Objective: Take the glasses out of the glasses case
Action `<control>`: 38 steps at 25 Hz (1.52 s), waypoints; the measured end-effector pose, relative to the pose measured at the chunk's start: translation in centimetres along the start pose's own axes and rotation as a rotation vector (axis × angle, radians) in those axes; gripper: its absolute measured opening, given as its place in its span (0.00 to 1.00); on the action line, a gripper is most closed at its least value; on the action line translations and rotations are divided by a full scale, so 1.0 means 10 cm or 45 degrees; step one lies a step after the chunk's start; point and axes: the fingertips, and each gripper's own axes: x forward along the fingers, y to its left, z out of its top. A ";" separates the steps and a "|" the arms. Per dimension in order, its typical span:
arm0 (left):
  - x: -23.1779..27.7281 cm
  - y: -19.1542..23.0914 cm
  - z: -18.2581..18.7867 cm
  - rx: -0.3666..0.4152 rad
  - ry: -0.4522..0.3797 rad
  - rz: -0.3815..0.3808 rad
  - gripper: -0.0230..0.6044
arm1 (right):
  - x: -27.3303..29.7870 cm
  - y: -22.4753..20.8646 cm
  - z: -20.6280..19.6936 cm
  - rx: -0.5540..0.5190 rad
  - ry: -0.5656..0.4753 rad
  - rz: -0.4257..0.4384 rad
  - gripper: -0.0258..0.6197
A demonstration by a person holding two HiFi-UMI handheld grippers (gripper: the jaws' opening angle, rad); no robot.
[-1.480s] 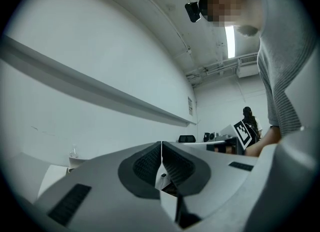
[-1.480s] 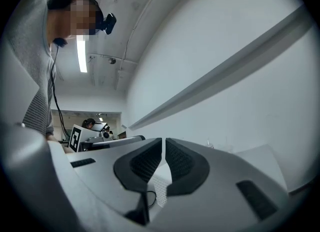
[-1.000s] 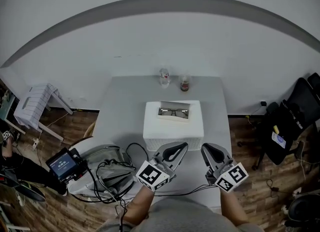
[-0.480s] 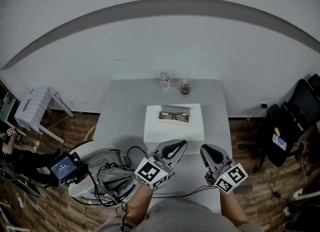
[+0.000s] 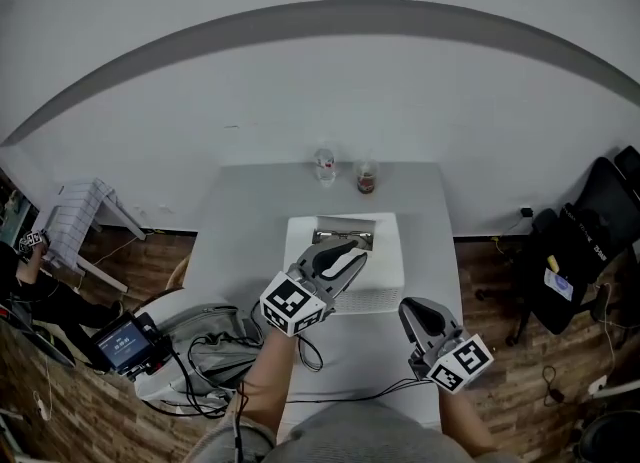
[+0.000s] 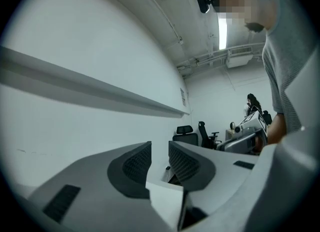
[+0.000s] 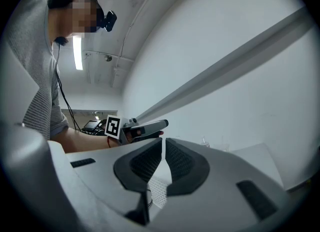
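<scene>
The left grey tongs [image 5: 347,251] are opening, nothing between them, over the open grey glasses case [image 5: 345,224] atop a white perforated box [image 5: 388,263] mid-desk [image 5: 235,226]. The right tongs [image 5: 418,313], closed and empty, hover by the desk's near edge.

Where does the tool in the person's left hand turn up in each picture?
Head view: the left gripper sits at centre, over the white box.
Left gripper view: the left gripper fills the bottom, jaws opening, nothing gripped between them.
Right gripper view: the left gripper is small, left of centre.
Shared landmark: the grey wall stripe.
</scene>
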 end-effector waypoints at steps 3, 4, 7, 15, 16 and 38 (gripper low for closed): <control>0.09 0.10 -0.15 0.096 0.141 -0.049 0.20 | -0.02 -0.02 -0.02 0.005 0.001 -0.002 0.06; 0.12 0.13 -0.22 0.121 0.202 -0.078 0.21 | -0.02 -0.03 -0.03 0.007 0.002 -0.002 0.06; 0.18 0.22 -0.47 0.196 0.421 -0.169 0.22 | -0.04 -0.06 -0.07 0.015 0.012 -0.005 0.06; 0.29 0.56 -1.01 0.376 0.975 -0.310 0.28 | -0.02 -0.15 -0.14 0.036 0.020 -0.015 0.06; 0.30 0.60 -1.08 0.401 1.033 -0.316 0.28 | -0.01 -0.17 -0.15 0.038 0.021 -0.014 0.06; 0.61 0.85 -1.77 0.416 1.645 -0.581 0.28 | 0.26 -0.27 -0.39 0.104 0.078 0.047 0.06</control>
